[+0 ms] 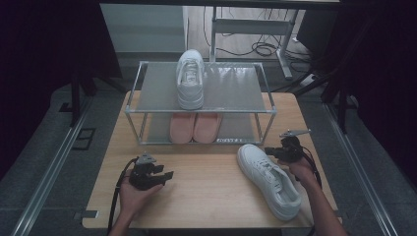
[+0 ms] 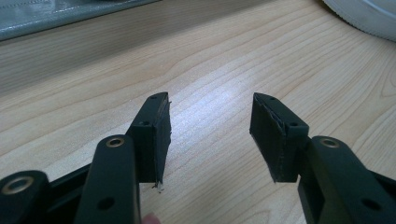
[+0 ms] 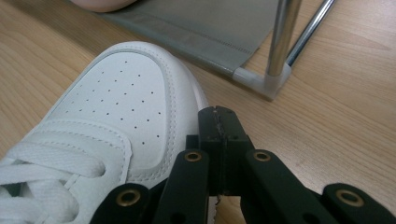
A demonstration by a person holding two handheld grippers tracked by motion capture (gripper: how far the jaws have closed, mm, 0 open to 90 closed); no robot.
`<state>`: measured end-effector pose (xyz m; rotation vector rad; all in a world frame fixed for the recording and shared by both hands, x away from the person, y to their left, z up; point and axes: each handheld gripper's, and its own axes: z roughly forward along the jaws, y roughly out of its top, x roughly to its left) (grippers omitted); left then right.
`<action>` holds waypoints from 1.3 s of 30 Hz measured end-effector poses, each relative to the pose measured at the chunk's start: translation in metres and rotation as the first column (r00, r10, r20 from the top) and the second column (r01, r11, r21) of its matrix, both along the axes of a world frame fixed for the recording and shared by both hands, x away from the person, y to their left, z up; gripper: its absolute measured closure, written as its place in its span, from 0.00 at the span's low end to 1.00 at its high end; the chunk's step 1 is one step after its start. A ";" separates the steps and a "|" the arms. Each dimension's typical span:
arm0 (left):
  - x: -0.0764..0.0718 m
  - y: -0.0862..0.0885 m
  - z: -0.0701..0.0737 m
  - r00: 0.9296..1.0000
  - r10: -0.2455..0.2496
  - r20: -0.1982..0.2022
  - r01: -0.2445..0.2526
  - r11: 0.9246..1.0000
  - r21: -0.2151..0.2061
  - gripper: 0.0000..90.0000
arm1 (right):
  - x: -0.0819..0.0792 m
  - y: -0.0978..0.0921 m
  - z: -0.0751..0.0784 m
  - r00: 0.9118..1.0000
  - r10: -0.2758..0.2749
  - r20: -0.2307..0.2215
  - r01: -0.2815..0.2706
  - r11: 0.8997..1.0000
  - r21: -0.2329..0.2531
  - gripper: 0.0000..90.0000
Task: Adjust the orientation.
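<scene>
A white leather sneaker [image 1: 269, 179] lies on the wooden table [image 1: 206, 196], toe toward the grey metal shoe rack [image 1: 199, 101]. The right gripper [image 1: 275, 151], jaws clenched empty, sits beside that toe. The left gripper [image 1: 164, 175] is spread wide. Its twin sneaker [image 1: 190, 78] sits on top of the rack, pink shoes [image 1: 194, 127] below. No readable writing.

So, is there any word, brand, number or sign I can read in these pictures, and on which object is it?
No text can be read.
Front edge of the shoe rack's lower shelf: a small dark strip, perhaps lettering, too blurred to read.
White sneaker on the table: no logo or print visible.
White sneaker on the top shelf: none visible.
Pink shoes: none visible.
</scene>
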<state>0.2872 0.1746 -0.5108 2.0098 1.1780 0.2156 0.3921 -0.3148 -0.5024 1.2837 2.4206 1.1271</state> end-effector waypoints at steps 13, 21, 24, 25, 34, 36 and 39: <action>0.000 0.001 0.000 1.000 0.002 0.001 -0.002 1.000 -0.002 0.54 | 0.003 0.015 0.002 0.998 0.064 -0.003 -0.064 0.998 0.002 1.00; 0.000 0.002 0.001 1.000 0.005 0.003 -0.005 1.000 -0.003 0.54 | 0.002 0.007 0.004 0.999 0.035 0.000 -0.035 0.999 0.024 1.00; 0.000 0.001 0.001 1.000 0.003 0.001 -0.003 1.000 -0.004 0.54 | -0.001 0.000 0.008 1.000 0.014 0.008 -0.014 0.999 0.035 1.00; 0.000 0.001 0.001 1.000 0.003 0.001 -0.003 1.000 -0.004 0.54 | -0.002 -0.002 0.009 1.000 0.010 0.011 -0.010 0.999 0.036 1.00; 0.000 0.000 0.000 1.000 0.001 0.000 -0.001 1.000 -0.003 0.54 | -0.018 -0.020 0.018 0.999 -0.023 0.037 0.021 0.999 0.046 1.00; 0.000 0.000 0.001 1.000 0.000 0.001 0.000 1.000 -0.003 0.54 | -0.022 -0.024 0.021 0.998 -0.035 0.042 0.033 0.998 0.049 1.00; -0.001 0.000 0.001 1.000 0.002 0.001 -0.002 1.000 -0.004 0.54 | -0.029 -0.031 0.025 0.997 -0.048 0.056 0.045 0.997 0.057 1.00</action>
